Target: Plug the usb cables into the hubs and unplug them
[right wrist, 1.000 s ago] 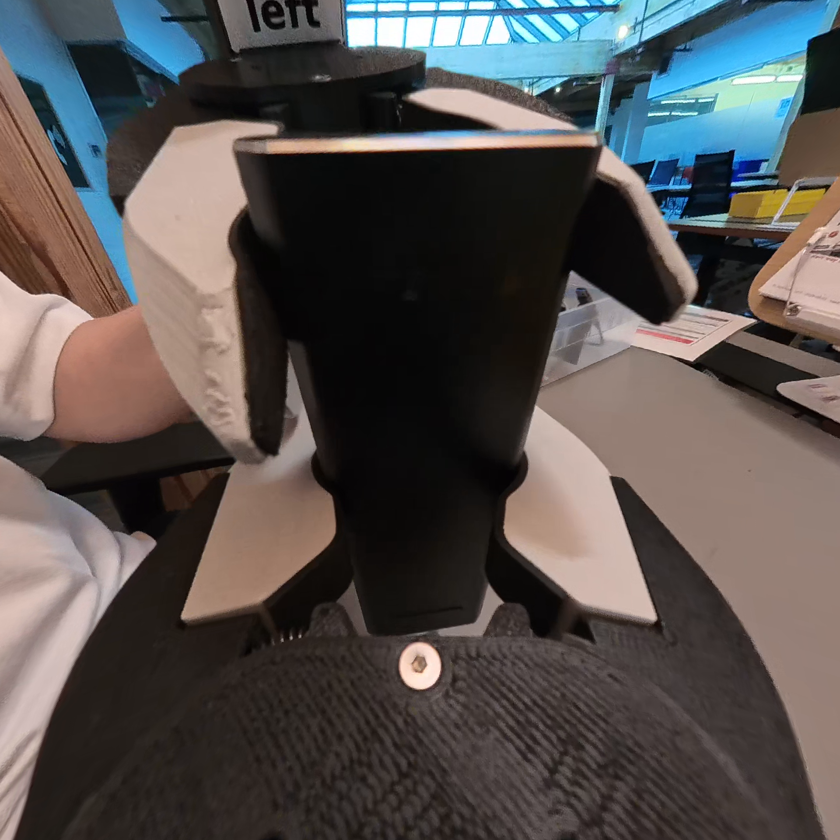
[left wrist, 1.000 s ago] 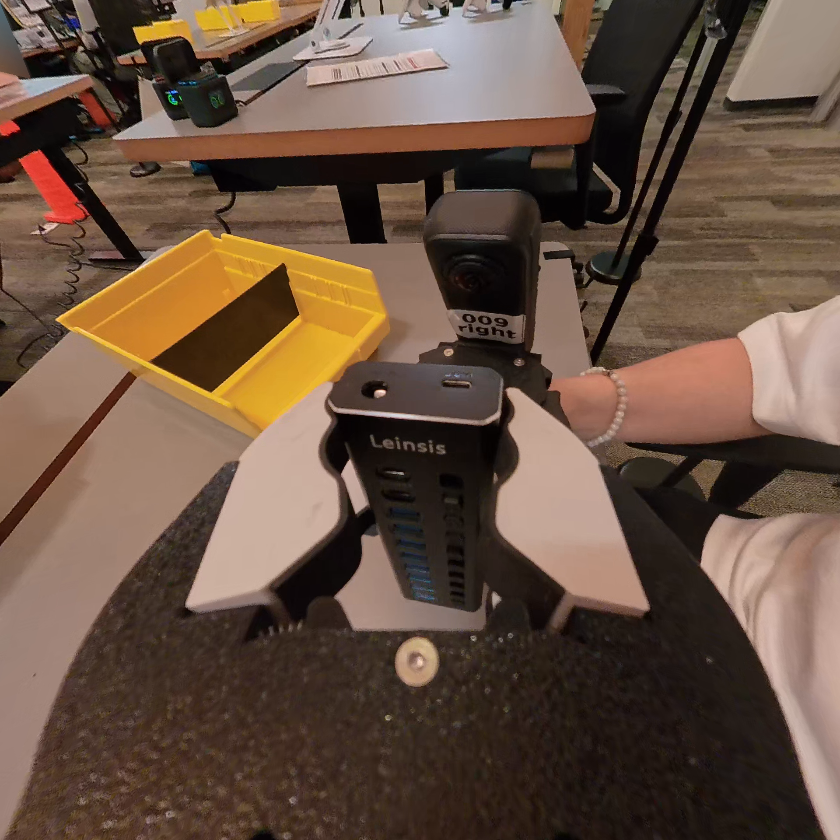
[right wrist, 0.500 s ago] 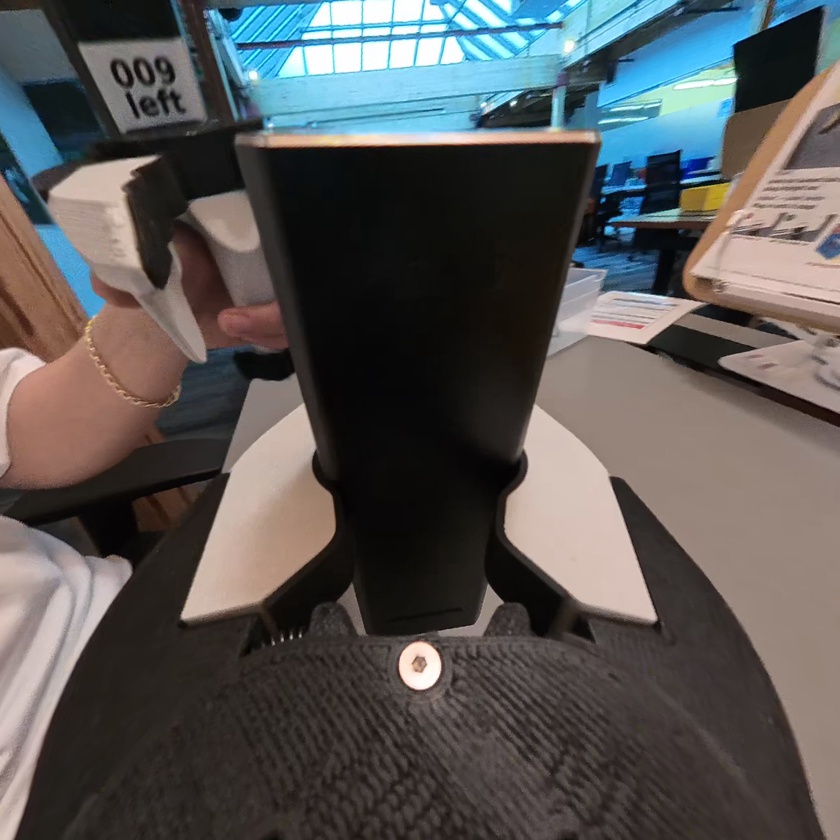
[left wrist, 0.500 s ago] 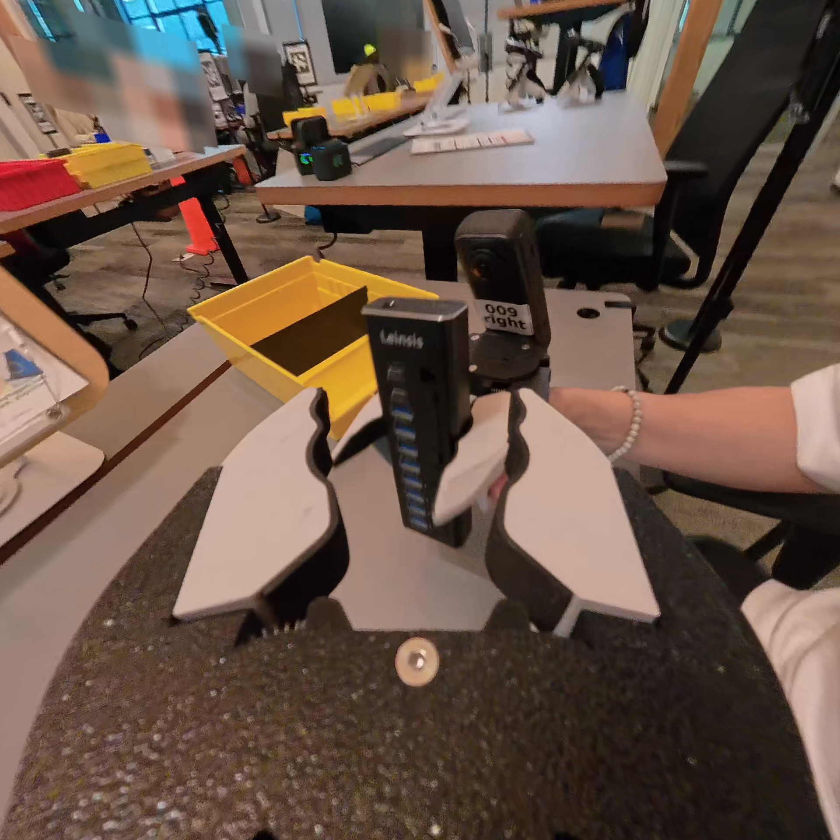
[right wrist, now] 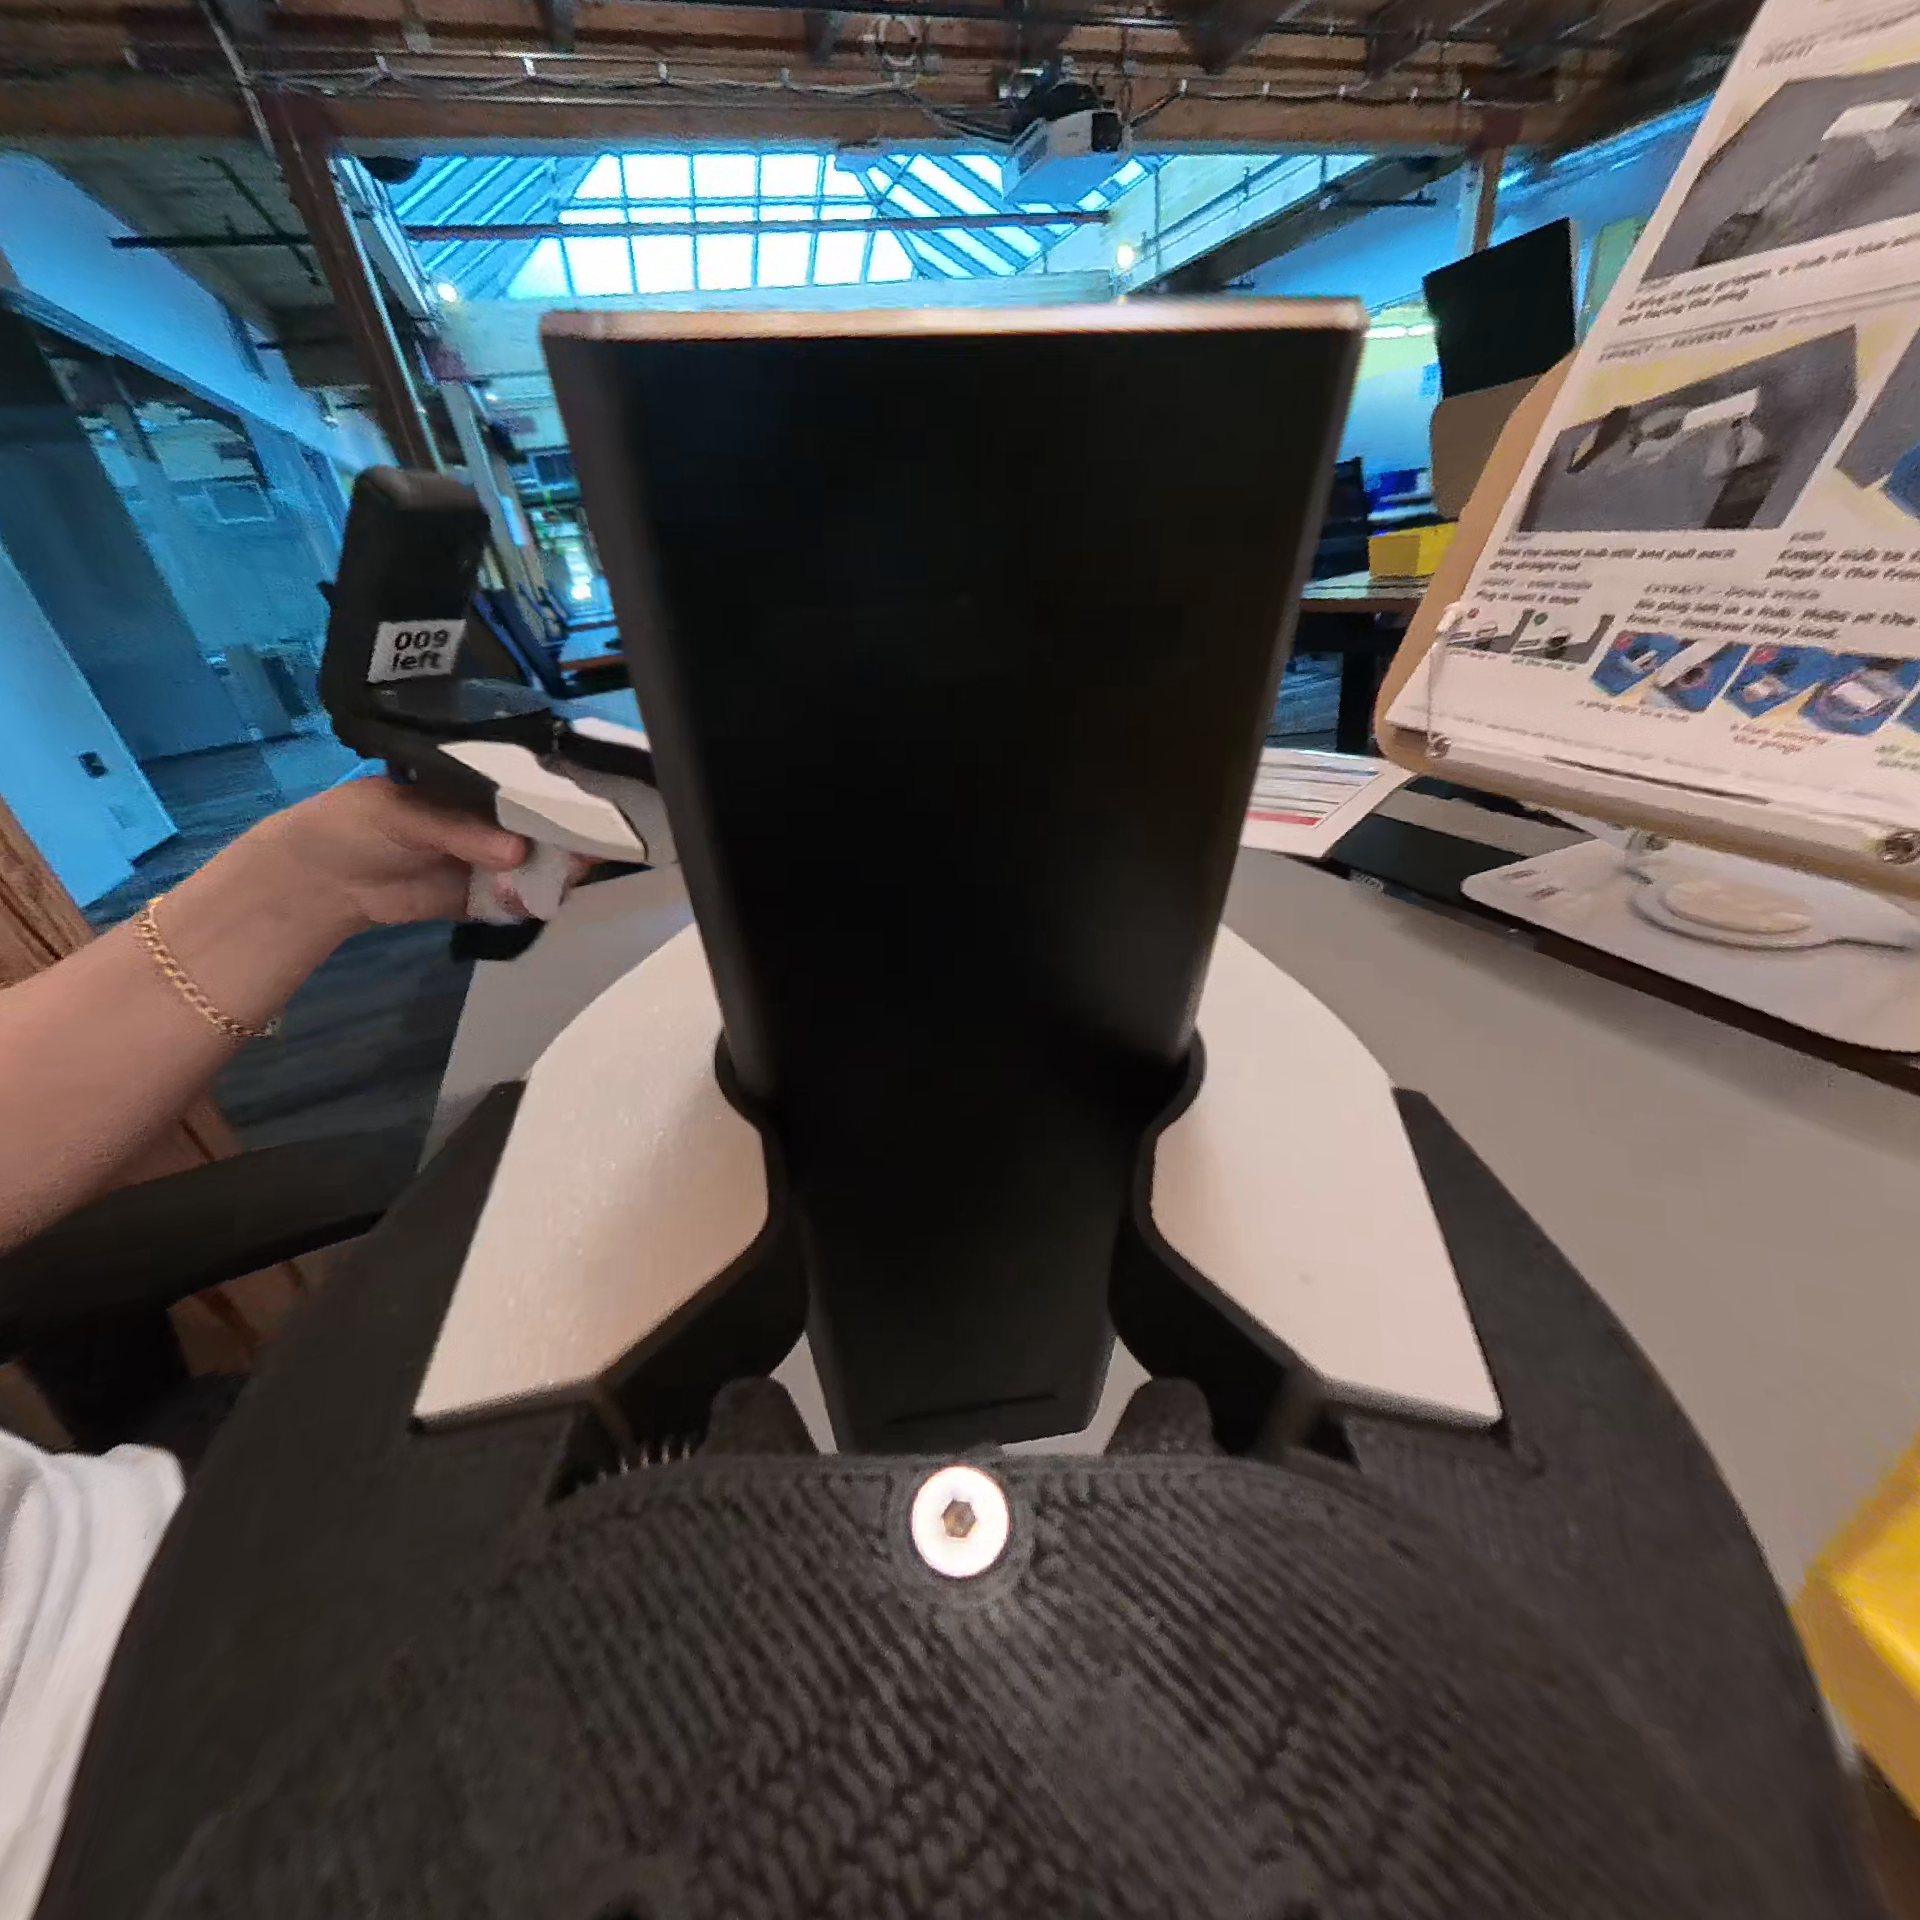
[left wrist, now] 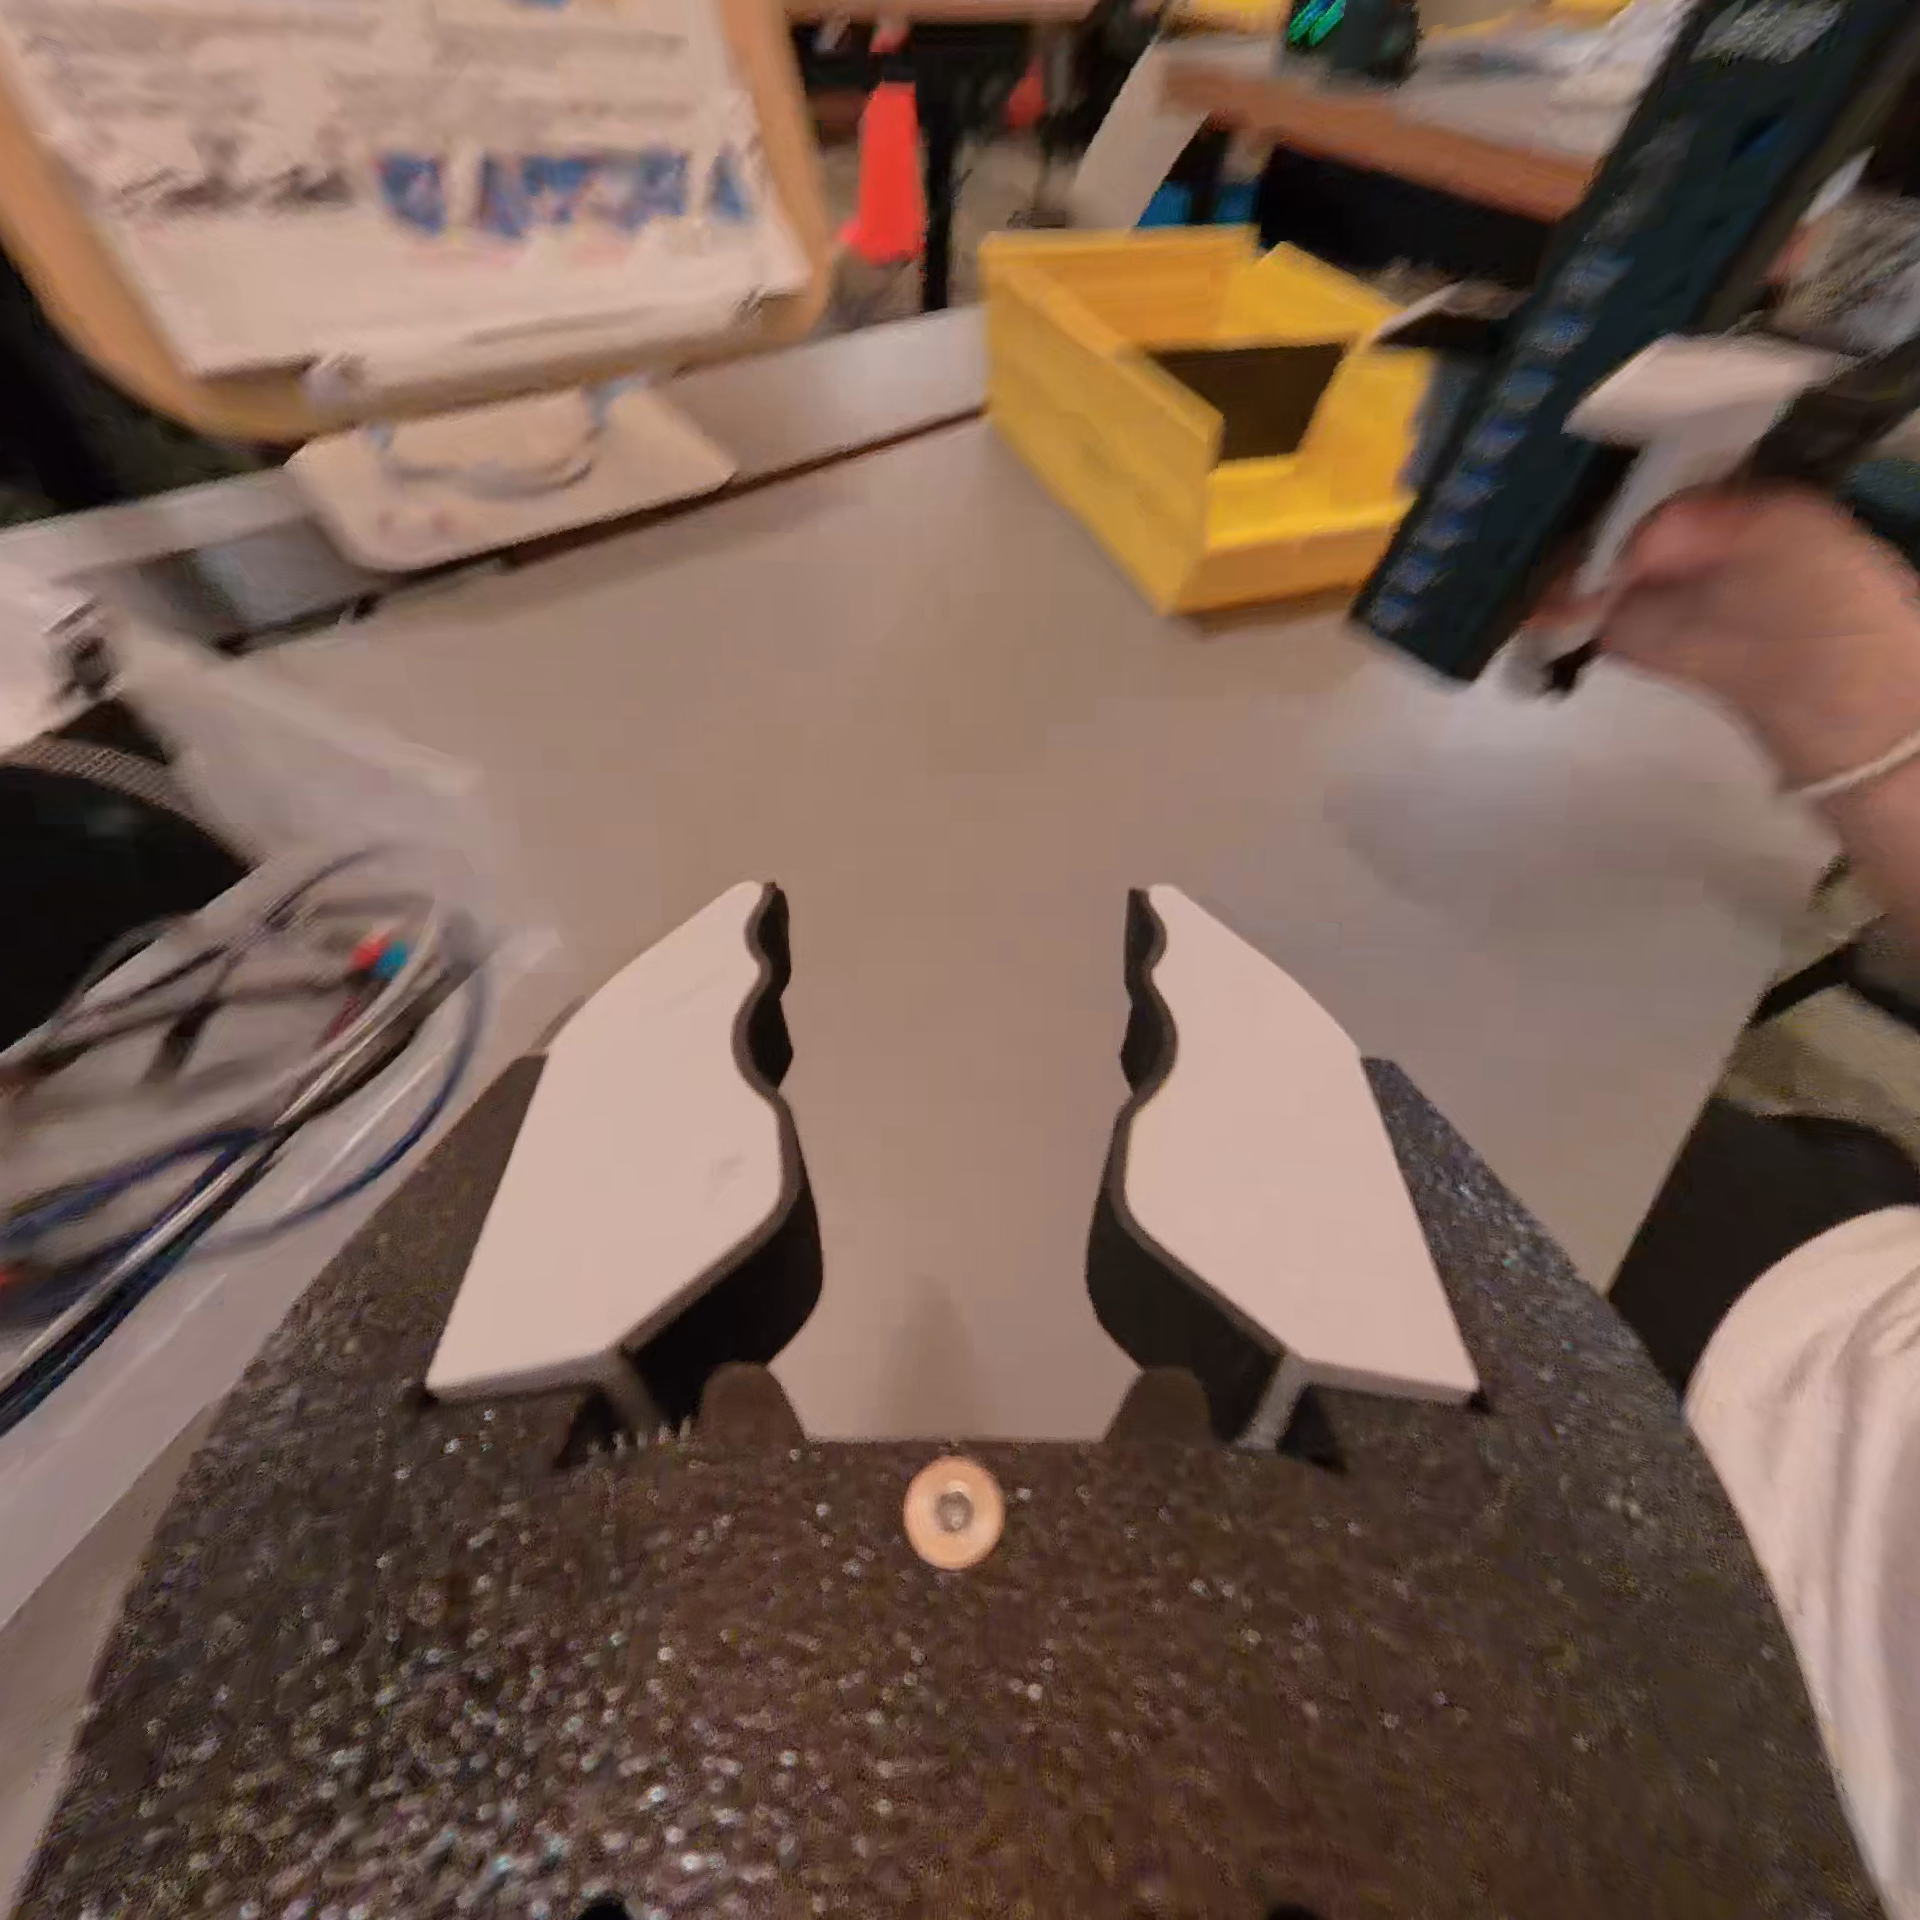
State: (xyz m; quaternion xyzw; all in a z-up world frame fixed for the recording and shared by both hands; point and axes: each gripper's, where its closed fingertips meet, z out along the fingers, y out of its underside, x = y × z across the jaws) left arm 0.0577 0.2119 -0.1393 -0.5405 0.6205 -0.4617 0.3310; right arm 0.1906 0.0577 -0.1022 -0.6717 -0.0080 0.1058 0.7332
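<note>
A black USB hub (right wrist: 956, 727) with blue ports stands upright in my right gripper (right wrist: 956, 997), which is shut on its lower part. The hub fills the middle of the right wrist view with its plain back towards the camera. In the left wrist view the hub (left wrist: 1538, 353) is at the upper right, blurred, with a white finger (left wrist: 1683, 405) of the right gripper on it. My left gripper (left wrist: 954, 914) is open and empty above the grey table (left wrist: 935, 665). A bundle of USB cables (left wrist: 218, 1039) lies to its left.
A yellow bin (left wrist: 1132, 447) with a black divider stands at the back of the table. An instruction sheet on a wooden stand (left wrist: 416, 177) is at the back left; it also shows in the right wrist view (right wrist: 1714, 520). The left gripper (right wrist: 561, 810) shows left of the hub.
My left gripper let go of the hub, opened, and swung away to the left towards the cables. The hub stays in my right gripper.
</note>
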